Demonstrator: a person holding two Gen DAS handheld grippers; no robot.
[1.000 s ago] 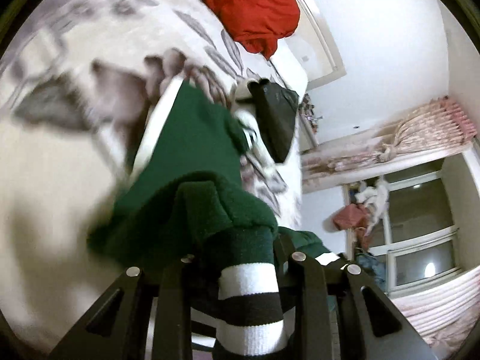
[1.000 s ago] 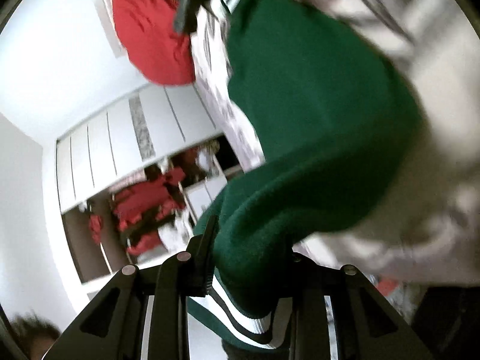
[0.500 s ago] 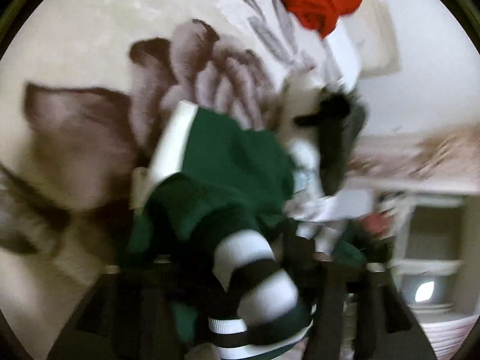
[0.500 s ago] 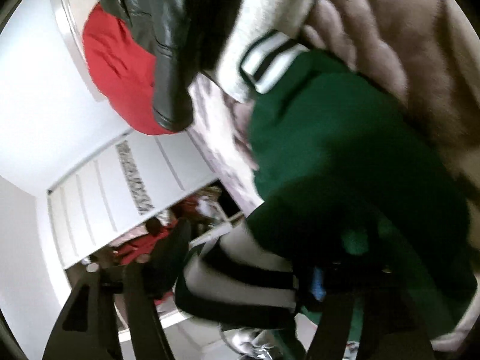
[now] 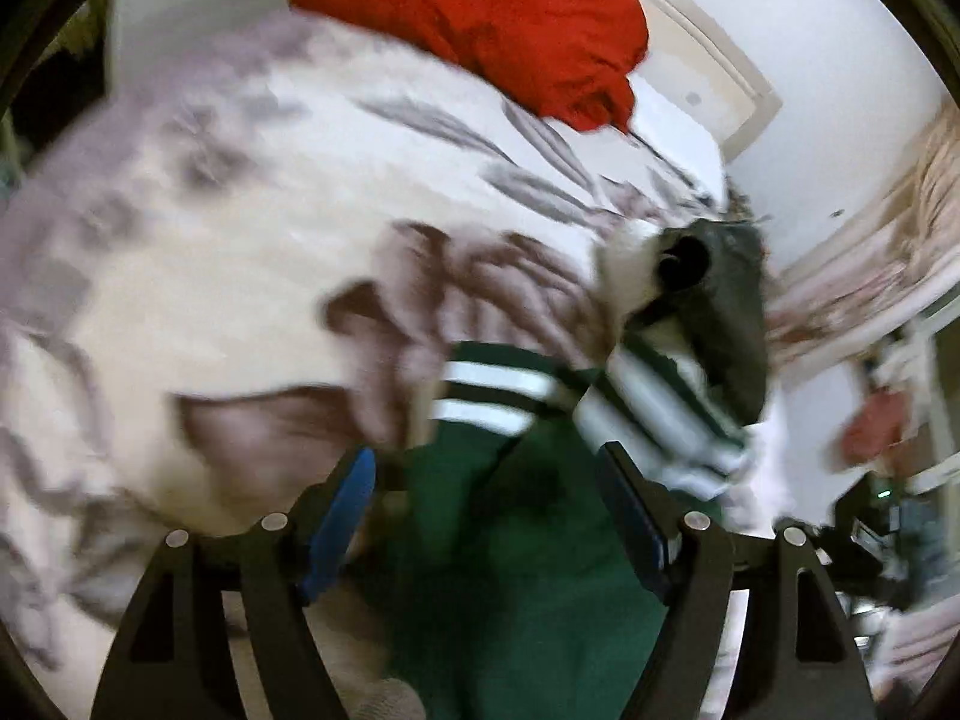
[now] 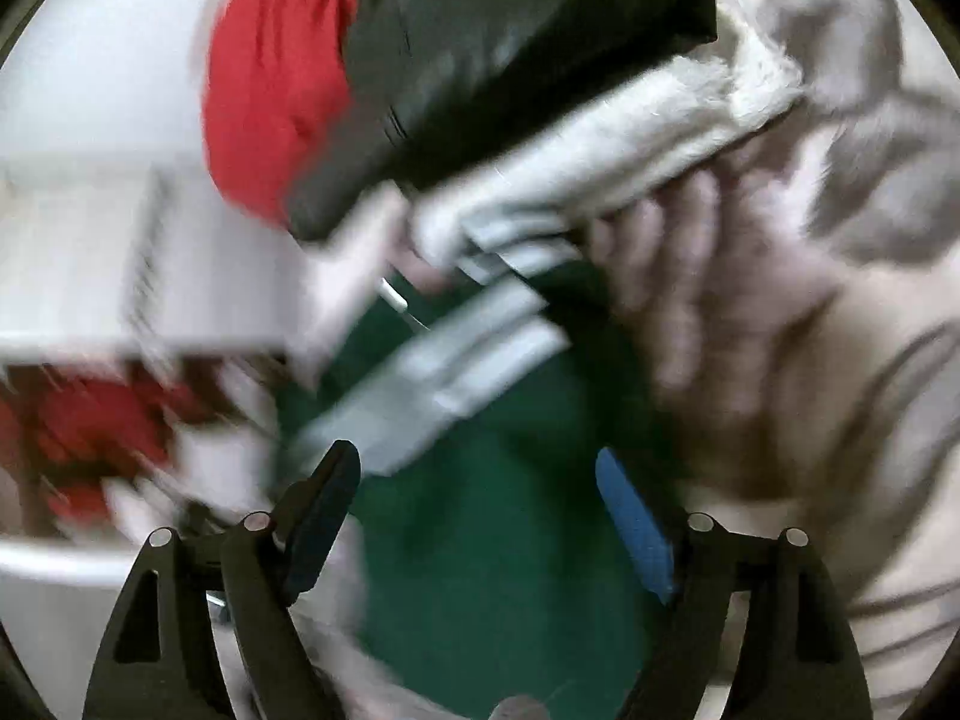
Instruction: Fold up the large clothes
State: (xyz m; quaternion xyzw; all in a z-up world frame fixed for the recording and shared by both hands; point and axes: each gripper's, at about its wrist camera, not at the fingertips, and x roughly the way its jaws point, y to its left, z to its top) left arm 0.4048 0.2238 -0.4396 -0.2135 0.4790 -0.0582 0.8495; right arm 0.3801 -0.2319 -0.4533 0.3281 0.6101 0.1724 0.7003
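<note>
A dark green garment (image 5: 528, 546) with white and black striped cuffs (image 5: 489, 387) lies bunched on a floral bedspread (image 5: 240, 240). In the left wrist view my left gripper (image 5: 486, 468) hovers over it, jaws opening, blue pads apart and pressing on nothing; green cloth lies below the gap. In the right wrist view the same green garment (image 6: 498, 540) and a striped band (image 6: 444, 378) lie under my right gripper (image 6: 474, 468), whose jaws are opening too, clear of the cloth. Both views are blurred.
A folded black garment with white fleece lining (image 6: 510, 78) lies just beyond the green one, also seen as the black garment (image 5: 714, 306). A red garment (image 5: 498, 18) lies farther back on the bed. Curtains (image 5: 870, 264) and a window are at the right.
Both grippers were shut on the green garment's striped ends a second ago. Their jaws have spread and let the cloth drop onto the bed. Both hands swung and tipped further down toward the bed.
</note>
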